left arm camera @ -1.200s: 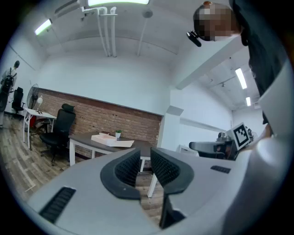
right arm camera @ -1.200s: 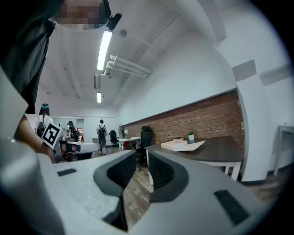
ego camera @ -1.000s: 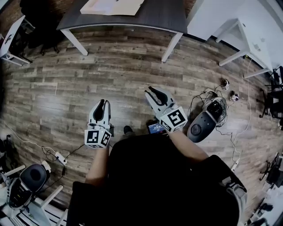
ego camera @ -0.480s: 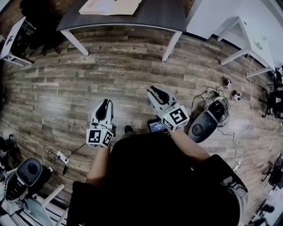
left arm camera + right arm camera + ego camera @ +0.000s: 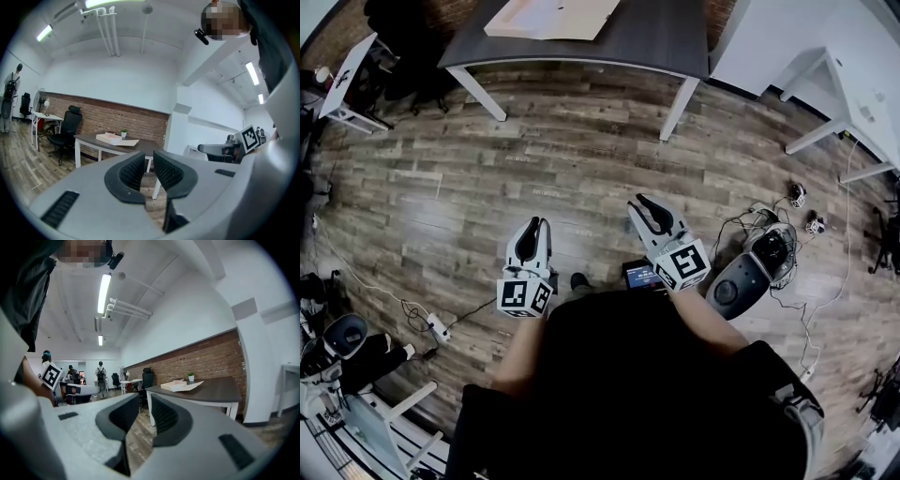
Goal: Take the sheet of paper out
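Left hand-held gripper (image 5: 534, 225) and right hand-held gripper (image 5: 641, 201) shifted rightward, both parted, empty, sheet of paper (image 5: 581, 19) far ahead

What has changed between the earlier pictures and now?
The left tool and right tool drifted slightly right in the head view, and so did the dark table, so the camera itself moved. Nothing gripped or released; both tools stay empty, jaws slightly apart.

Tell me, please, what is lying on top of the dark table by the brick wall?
On the dark table lie a flat pale box, a pale sheet at its side and a small potted plant. What the box holds cannot be seen.
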### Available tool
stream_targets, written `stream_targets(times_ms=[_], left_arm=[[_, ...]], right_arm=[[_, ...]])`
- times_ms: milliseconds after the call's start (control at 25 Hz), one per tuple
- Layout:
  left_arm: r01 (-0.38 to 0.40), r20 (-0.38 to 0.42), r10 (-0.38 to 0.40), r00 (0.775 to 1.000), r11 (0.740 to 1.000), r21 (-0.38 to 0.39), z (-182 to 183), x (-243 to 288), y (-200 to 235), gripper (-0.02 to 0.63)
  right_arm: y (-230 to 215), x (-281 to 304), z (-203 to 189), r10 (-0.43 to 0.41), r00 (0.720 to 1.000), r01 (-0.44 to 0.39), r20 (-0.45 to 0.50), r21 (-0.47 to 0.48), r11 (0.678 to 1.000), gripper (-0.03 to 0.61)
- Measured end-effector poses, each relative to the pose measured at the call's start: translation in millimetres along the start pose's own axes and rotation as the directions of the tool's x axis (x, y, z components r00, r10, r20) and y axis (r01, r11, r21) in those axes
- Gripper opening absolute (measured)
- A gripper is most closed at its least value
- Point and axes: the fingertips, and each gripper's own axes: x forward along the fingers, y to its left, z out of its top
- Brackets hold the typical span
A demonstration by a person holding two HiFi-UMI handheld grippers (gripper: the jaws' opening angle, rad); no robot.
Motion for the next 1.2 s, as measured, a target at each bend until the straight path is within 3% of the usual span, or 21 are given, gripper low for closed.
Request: stream_targets(times_ms=[320, 760, 1200], left_arm=[[-0.052, 0.022, 0.052, 0.998, 0.998, 0.024, -3, 2, -22, 0.049], [-0.080, 0.014, 0.080, 0.997, 0.997, -0.013, -16, -2, -36, 0.043], [-0.080, 0.051, 0.079, 0.996, 0.997, 0.010, -5, 34, -14, 0.049]], right_arm=[[-28, -19, -6, 0.014, 1.000, -0.014, 0.006, -0.009, 1.000, 0.084], [-38, -32, -24, 0.047, 0.999, -0.047, -0.016, 0.026, 0.999, 0.085], [-60, -11, -31, 0.028, 0.999, -0.027, -0.045, 0.023, 0.999, 0.085]])
